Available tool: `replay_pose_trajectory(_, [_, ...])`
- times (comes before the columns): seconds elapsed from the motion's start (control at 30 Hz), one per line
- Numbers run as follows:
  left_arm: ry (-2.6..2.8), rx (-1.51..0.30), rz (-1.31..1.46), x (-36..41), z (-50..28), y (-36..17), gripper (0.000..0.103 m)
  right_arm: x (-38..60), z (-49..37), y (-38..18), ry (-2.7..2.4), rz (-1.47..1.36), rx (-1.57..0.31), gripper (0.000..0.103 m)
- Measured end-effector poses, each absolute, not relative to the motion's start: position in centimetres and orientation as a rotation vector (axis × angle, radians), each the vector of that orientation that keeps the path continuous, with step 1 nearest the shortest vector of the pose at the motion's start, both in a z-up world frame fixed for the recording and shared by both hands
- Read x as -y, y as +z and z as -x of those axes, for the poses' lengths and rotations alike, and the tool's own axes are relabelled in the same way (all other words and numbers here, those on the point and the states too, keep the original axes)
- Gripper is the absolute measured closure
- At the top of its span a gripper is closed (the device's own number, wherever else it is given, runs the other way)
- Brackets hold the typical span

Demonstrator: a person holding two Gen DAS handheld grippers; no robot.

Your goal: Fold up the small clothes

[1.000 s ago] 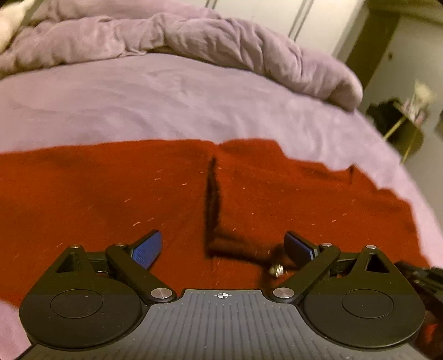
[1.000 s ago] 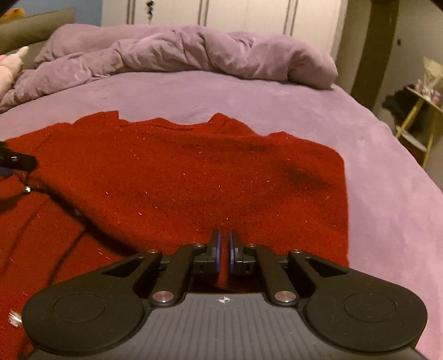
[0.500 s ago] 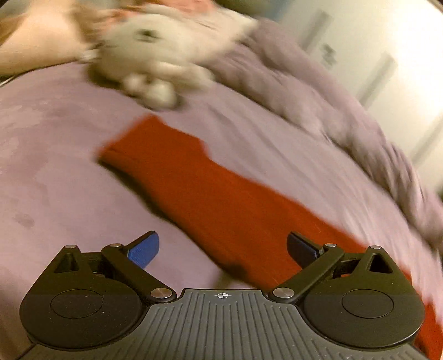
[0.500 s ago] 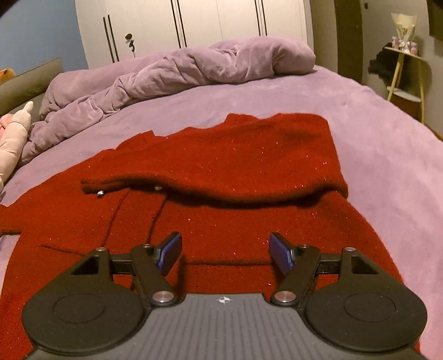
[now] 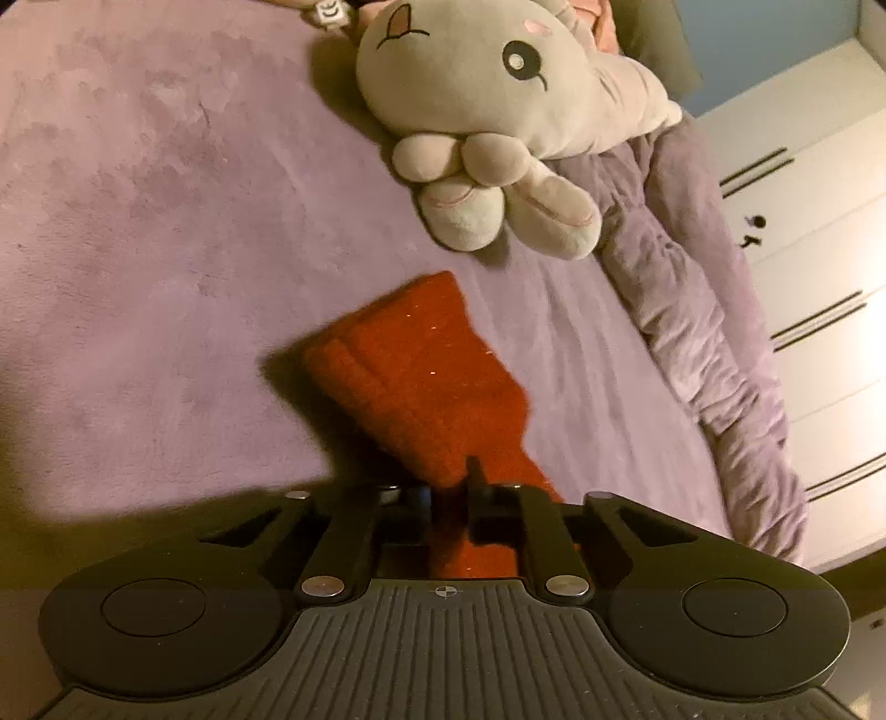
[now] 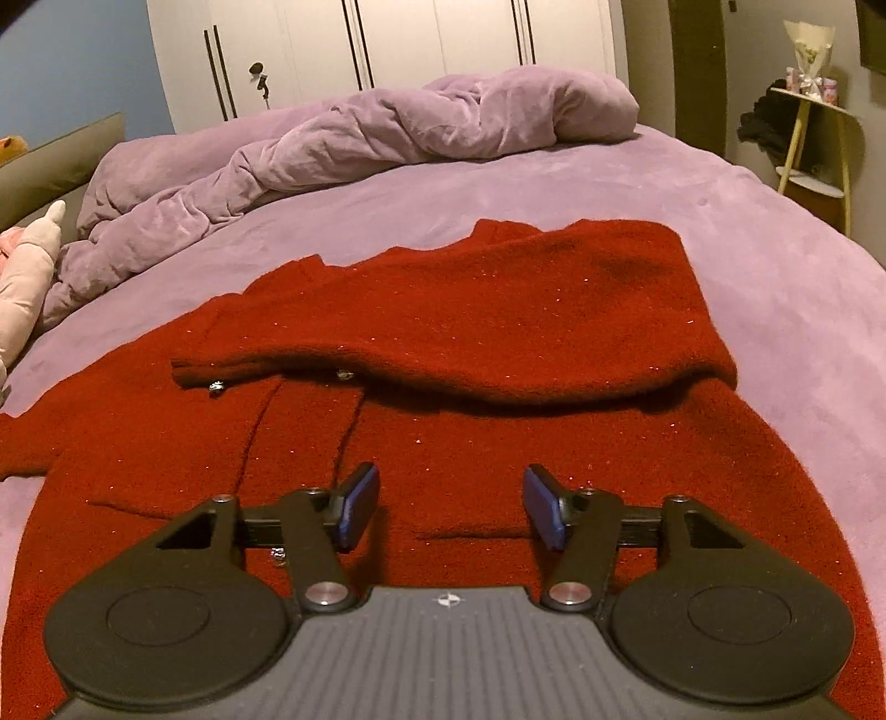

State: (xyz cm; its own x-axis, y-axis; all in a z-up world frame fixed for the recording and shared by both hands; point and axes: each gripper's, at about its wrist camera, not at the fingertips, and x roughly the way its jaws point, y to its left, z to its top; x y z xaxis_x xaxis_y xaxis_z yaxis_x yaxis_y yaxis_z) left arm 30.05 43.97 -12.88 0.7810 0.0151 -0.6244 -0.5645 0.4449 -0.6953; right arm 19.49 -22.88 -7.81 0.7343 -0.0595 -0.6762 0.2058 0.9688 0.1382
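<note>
1. Two tongs are in my hands, one for each side.
2. My left tongs (image 5: 447,487) are pinched tight on the red sleeve (image 5: 421,376) of the red sweater (image 6: 443,354).
3. The sleeve runs away from those tongs across the purple bed (image 5: 138,221). Its far end is a cuff that points at a plush bunny (image 5: 498,111).
4. The bunny lies on the bed just past the cuff. It does not touch the sleeve.
5. My right tongs (image 6: 447,512) are wide open. Their blue pads (image 6: 357,507) are far apart, and nothing is between them.
6. These tongs are over the near part of the sweater. I cannot tell if they touch it.
7. The sweater lies spread on the bed. Its right side is folded over onto the middle, so it makes a thick flap.
8. Small shiny buttons (image 6: 216,387) peek out under the edge of that flap.
9. One bunched-up purple blanket (image 6: 354,138) sits at the far side of the bed.
10. Behind it stands a white wardrobe (image 6: 387,44).
11. A little side stand (image 6: 814,138) is off to the right of the bed.
</note>
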Motion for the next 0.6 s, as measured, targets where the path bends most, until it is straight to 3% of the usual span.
replay_pose_trajectory(0.1, [0.335,-0.543,1.035,-43.0,-30.2,-10.7,0.092,23.1,-19.4,-7.9,-0.153,-0.203,-0.728,0.055])
replay_pose_trajectory(0.2, [0.213,-0.511,0.837,-38.3,-31.4,-5.8,0.092,23.5,-19.3,-7.9,-0.151,-0.229,-0.714,0.056])
replay_pose_trajectory(0.4, [-0.266,-0.421,0.449,-19.6,-32.9,3.0,0.091,24.1,-18.3,-7.2,-0.141,-0.268,-0.673,0.057])
replay_pose_trajectory(0.47, [-0.402,-0.444,0.389,-13.1,-33.0,3.1,0.084,24.5,-17.9,-6.9,-0.142,-0.278,-0.662,0.057])
replay_pose_trajectory(0.53, [-0.483,-0.494,0.319,-7.5,-33.0,1.5,0.046,25.3,-17.5,-6.6,-0.147,-0.292,-0.658,0.057])
replay_pose_trajectory(0.6, [-0.518,-0.557,0.260,-3.8,-32.6,-0.7,0.046,26.1,-17.5,-6.4,-0.142,-0.304,-0.661,0.057])
